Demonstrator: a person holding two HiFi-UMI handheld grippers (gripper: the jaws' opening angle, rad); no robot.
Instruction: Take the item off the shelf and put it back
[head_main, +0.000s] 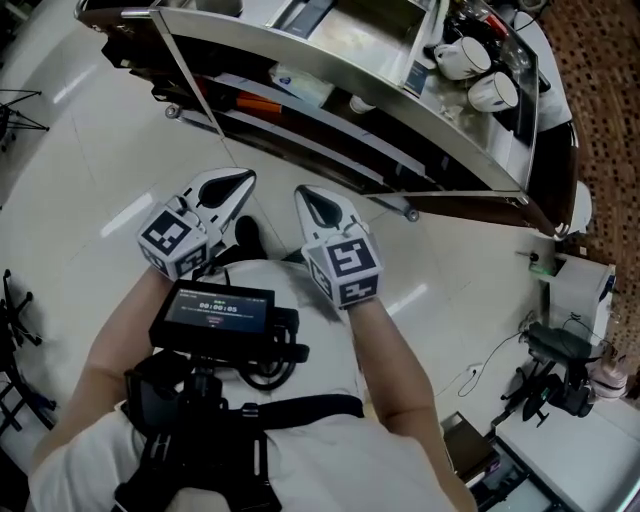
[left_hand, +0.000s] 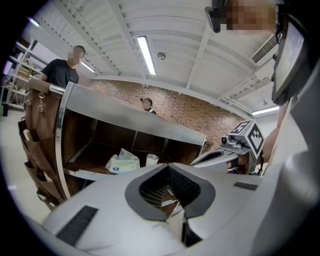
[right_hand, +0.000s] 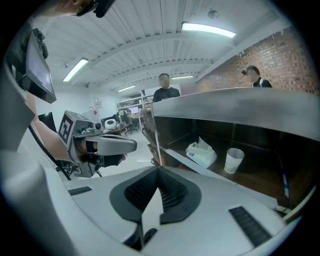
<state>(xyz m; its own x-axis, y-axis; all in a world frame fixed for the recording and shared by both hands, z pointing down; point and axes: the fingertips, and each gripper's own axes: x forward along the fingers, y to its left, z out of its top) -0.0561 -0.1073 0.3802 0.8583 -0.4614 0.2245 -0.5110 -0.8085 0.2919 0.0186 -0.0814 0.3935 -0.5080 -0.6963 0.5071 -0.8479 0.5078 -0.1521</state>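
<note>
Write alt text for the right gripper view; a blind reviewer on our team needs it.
The right tongs, shut and empty, point toward a dark shelf holding a crumpled white bag and a paper cup. The left tongs hover at left, and two people stand behind the shelf unit.

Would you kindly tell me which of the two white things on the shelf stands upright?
The paper cup: it stands upright with its open mouth up, while the crumpled bag beside it lies slumped.
</note>
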